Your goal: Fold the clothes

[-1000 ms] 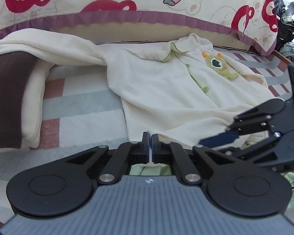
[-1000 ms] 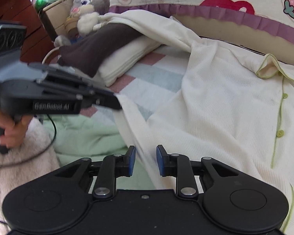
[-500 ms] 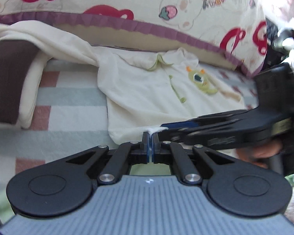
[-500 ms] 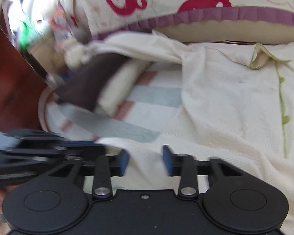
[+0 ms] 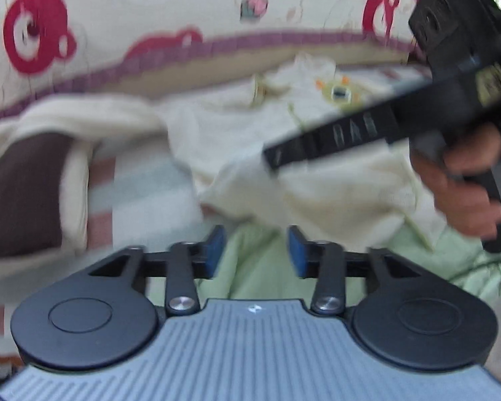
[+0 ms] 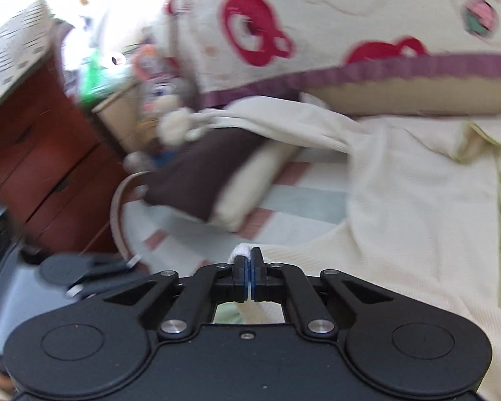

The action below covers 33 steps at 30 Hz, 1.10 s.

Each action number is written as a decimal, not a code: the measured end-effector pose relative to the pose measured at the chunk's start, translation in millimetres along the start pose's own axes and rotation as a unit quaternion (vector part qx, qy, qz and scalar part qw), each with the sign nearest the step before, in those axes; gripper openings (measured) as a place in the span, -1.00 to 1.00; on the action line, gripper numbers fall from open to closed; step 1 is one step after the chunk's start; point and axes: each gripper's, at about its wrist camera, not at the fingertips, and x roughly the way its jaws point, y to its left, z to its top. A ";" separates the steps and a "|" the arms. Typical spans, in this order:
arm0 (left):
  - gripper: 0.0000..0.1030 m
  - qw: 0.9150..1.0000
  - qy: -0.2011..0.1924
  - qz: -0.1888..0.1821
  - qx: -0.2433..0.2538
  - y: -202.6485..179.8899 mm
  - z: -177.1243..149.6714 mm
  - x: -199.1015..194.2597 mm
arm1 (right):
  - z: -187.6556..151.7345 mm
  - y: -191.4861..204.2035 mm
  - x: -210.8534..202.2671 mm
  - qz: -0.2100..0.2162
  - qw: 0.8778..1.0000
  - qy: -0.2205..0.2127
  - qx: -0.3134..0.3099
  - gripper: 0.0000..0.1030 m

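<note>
- Where the striped bed sheet (image 6: 304, 197) is laid out, a bear-print quilt (image 6: 367, 23) with a purple frill is seen banked along its far side.
- A cream button-up baby top (image 6: 417, 207) is spread on the sheet, its monster patch (image 5: 342, 93) and green collar lying toward the quilt.
- A folded brown-and-cream garment (image 6: 210, 173) is found beside it, one cream sleeve draped over it.
- The right gripper (image 6: 248, 264) is clamped on the top's hem corner, a tuft of cream fabric showing above the pads.
- The left gripper (image 5: 255, 250) is opening, nothing lying between its blue pads (image 5: 215, 247); pale green cloth (image 5: 260, 267) is seen beneath.
</note>
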 end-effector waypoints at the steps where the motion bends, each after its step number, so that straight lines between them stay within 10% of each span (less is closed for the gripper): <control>1: 0.14 1.000 -0.005 -0.009 -0.011 0.1 2.9 5.1 | 0.0 4.9 -2.5 0.011 1.000 -0.001 -0.008 -0.93; 4: 0.11 0.999 -0.002 -0.015 -0.037 1.9 8.4 20.8 | 1.2 14.3 -10.5 0.024 0.999 -0.003 -0.038 -0.93; 7: -0.93 0.997 0.004 -0.027 -0.075 10.3 7.1 24.4 | 3.0 16.3 -20.4 0.035 0.998 -0.003 -0.046 -0.93; 13: -0.92 0.990 -0.012 -0.018 -0.139 19.3 -13.1 -34.4 | 1.4 35.6 -24.7 0.151 0.987 0.045 -0.026 -0.92; 17: -0.91 0.973 0.049 -0.002 -0.227 35.8 -39.5 -24.2 | -6.0 44.8 6.2 0.149 0.978 0.136 -0.050 -0.85; 25: -0.92 0.976 0.081 0.040 -0.199 32.5 -32.7 -0.8 | -41.8 -60.7 -100.9 -0.106 0.991 0.068 0.047 -0.31; 33: -0.92 0.976 0.113 0.057 -0.175 21.9 -26.9 11.4 | -127.1 -144.7 -278.9 -0.391 0.892 -0.061 0.218 -0.13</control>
